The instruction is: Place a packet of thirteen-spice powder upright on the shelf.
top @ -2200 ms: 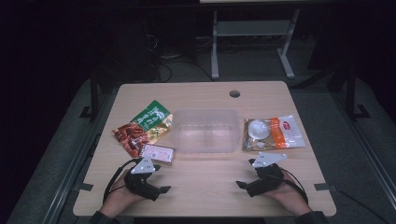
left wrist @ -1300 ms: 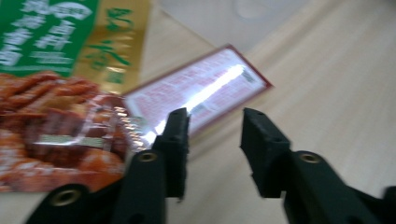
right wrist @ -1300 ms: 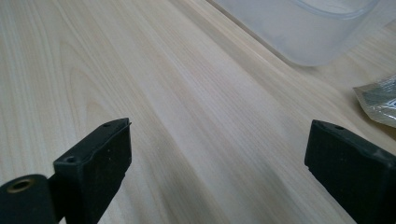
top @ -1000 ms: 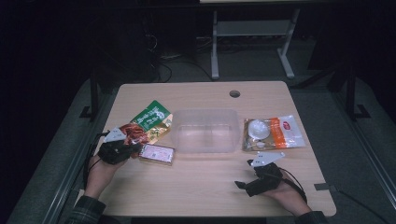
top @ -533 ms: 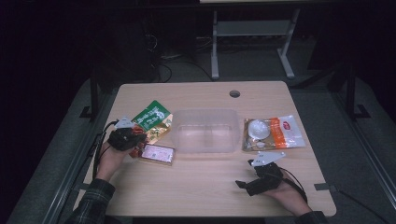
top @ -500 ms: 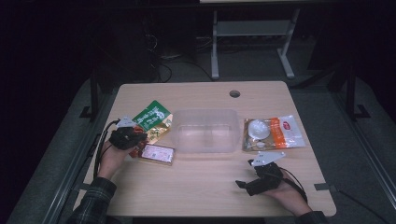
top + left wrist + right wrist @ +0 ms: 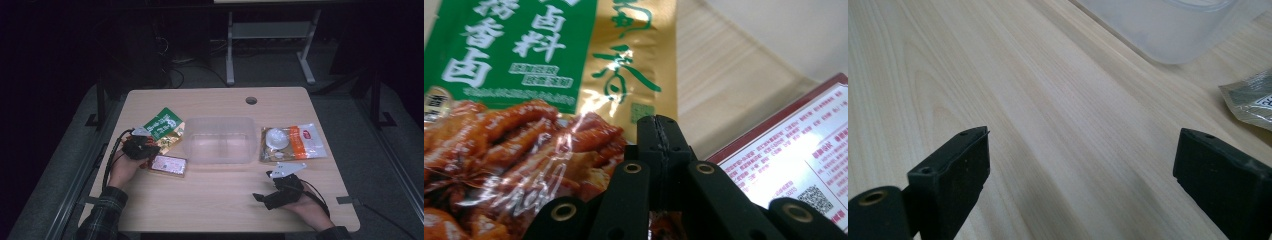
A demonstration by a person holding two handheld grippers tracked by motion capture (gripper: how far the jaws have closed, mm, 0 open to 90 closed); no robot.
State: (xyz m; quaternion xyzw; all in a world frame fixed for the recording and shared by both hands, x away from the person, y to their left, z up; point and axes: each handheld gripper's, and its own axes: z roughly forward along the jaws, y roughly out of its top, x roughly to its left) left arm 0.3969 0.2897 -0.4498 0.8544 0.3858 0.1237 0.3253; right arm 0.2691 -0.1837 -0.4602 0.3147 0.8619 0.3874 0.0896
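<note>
A dark room with cables and a metal frame at the back surrounds a pale wooden table (image 7: 225,210), where packing appears barely begun. A clear plastic bin (image 7: 220,140) stands empty at the middle of the table, and every packet lies outside it. On the person's left, a green-and-gold snack packet (image 7: 162,125) printed with braised chicken feet lies just beside the bin, touching or overlapping a flat red-bordered packet (image 7: 169,165) nearer the front edge. The left gripper (image 7: 141,148) sits low at the near corner of the green-and-gold snack packet; in the left gripper view its jaws are pressed together, tip to tip, over the packet's clear printed part (image 7: 524,145). Whether a fold of film is pinched between them cannot be told. On the other side of the bin, an orange-and-white packet (image 7: 292,143) lies untouched. The right gripper (image 7: 272,192) rests near the front edge, well apart from the packets, its jaws spread wide over bare wood. Judging by this, nothing has yet gone into the bin; lifting the first packet, carrying it over the rim and then handling the other two all remain.
</note>
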